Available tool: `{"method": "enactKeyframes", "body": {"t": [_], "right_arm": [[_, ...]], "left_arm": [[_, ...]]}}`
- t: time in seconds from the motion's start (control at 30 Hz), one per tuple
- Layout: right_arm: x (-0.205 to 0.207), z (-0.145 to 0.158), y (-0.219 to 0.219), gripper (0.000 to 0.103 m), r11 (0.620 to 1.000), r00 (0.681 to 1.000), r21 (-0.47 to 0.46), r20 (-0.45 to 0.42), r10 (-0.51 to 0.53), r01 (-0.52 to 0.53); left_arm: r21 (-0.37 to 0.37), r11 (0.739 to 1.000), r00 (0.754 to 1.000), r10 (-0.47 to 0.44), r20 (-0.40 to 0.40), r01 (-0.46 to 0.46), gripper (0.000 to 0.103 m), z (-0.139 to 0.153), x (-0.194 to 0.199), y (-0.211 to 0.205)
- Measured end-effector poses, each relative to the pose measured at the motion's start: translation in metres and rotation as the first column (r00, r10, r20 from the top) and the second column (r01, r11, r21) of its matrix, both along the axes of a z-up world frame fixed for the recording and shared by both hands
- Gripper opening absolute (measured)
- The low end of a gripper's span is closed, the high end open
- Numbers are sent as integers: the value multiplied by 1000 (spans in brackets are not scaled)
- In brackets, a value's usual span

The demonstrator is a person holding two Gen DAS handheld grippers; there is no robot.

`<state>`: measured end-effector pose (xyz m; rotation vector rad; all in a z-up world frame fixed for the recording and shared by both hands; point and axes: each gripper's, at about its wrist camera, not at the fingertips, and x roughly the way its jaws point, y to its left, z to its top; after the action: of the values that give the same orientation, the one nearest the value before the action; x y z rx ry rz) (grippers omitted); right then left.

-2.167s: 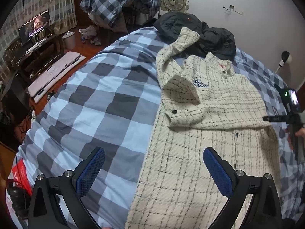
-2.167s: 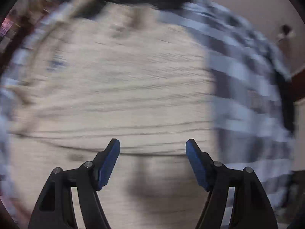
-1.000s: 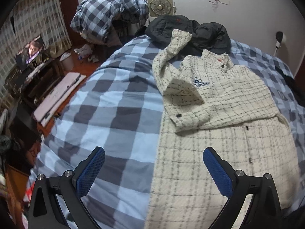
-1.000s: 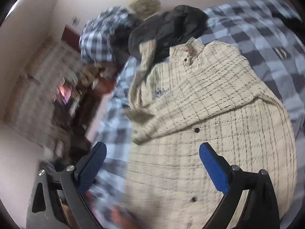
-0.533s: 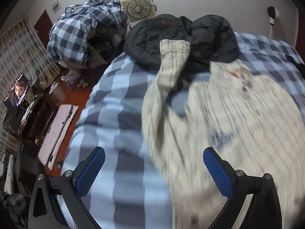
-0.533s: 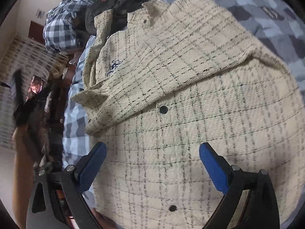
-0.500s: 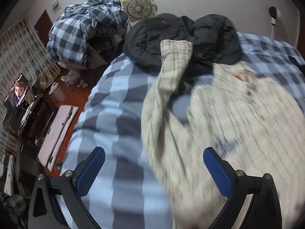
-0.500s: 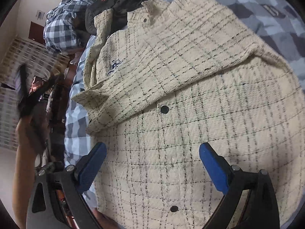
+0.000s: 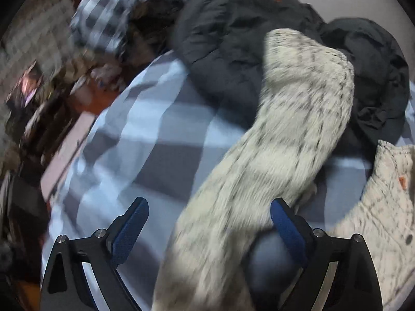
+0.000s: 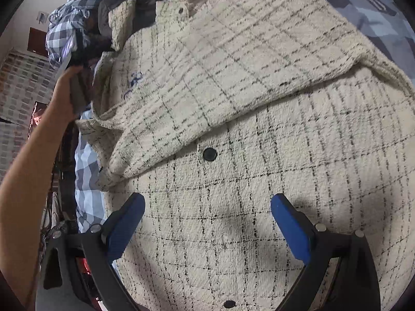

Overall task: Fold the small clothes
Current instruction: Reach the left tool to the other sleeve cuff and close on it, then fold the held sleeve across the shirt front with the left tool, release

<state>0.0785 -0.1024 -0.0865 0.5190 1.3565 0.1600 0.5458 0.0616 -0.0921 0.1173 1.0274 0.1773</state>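
Note:
A cream checked jacket (image 10: 259, 77) with black buttons (image 10: 209, 154) lies front up on the bed, one sleeve folded across its chest. My right gripper (image 10: 207, 220) hovers open just above the jacket's lower front, nothing between its fingers. In the blurred left wrist view the other sleeve (image 9: 285, 129) runs up onto a black coat (image 9: 233, 39). My left gripper (image 9: 208, 230) straddles that sleeve near its shoulder end; its jaws are closing, still wide, with the cloth between them and close to the right finger (image 9: 285, 228).
A blue and grey checked bedcover (image 9: 155, 134) lies under everything. A heap of plaid bedding (image 10: 67, 26) sits beyond the black coat. A person's bare forearm (image 10: 39, 142) reaches along the bed's left side. Dark furniture (image 9: 23, 129) stands left of the bed.
My left gripper has swept up the bed from the jacket's hem side to the far sleeve by the black coat. My right gripper has sunk closer to the jacket front.

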Motion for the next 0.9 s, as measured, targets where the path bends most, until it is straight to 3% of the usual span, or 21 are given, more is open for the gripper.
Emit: {"method": "enactKeyframes", "body": {"t": [0.1,0.13,0.17,0.2,0.23,0.27,0.3,0.37,0.43,0.57,0.63,0.77,0.9], "right_arm": [[1,-6,2,96,1000,1000,-10,-12,5,-6],[2,-7,2,96,1000,1000,-11,-16,6,-6],[2,-10,2,96,1000,1000,-13,-23,6,-7],[2,-11,3,96,1000,1000,-14,-27,4,-4],[2,-13,3,96,1000,1000,-14,-29,3,-3],[3,-15,4,96,1000,999,-15,-32,3,-3],[3,-16,5,96,1000,999,-16,-36,1,-2],[3,-18,5,96,1000,999,-11,-37,-3,3],[2,-17,4,96,1000,1000,-2,-26,-2,2],[-2,-9,4,96,1000,1000,2,13,-8,8],[-3,-5,4,96,1000,1000,11,28,-7,6],[-8,2,-1,96,998,999,65,41,-19,16],[-9,10,-14,96,993,996,101,60,-64,57]], "left_arm": [[88,995,998,-50,-30,53,95,-14,17,-14],[85,995,998,-54,-39,58,90,-16,19,-16],[57,996,997,-62,-44,65,56,-17,20,-16],[-9,997,996,-71,-61,71,30,-17,20,-16],[-37,997,996,-63,-70,61,28,-17,19,-15],[-64,997,996,-52,-78,47,16,-17,16,-13],[-86,995,995,-52,-85,45,12,-15,14,-13],[-114,993,996,-51,-66,43,11,-2,2,-9],[-93,995,1000,-18,-16,17,11,19,-7,-2],[-127,988,988,106,112,-92,10,88,-39,33],[-135,986,981,118,157,-97,10,126,-59,45],[13,1000,990,24,142,-26,10,171,-97,37],[-37,998,993,52,104,-49,10,204,-123,28]]}}
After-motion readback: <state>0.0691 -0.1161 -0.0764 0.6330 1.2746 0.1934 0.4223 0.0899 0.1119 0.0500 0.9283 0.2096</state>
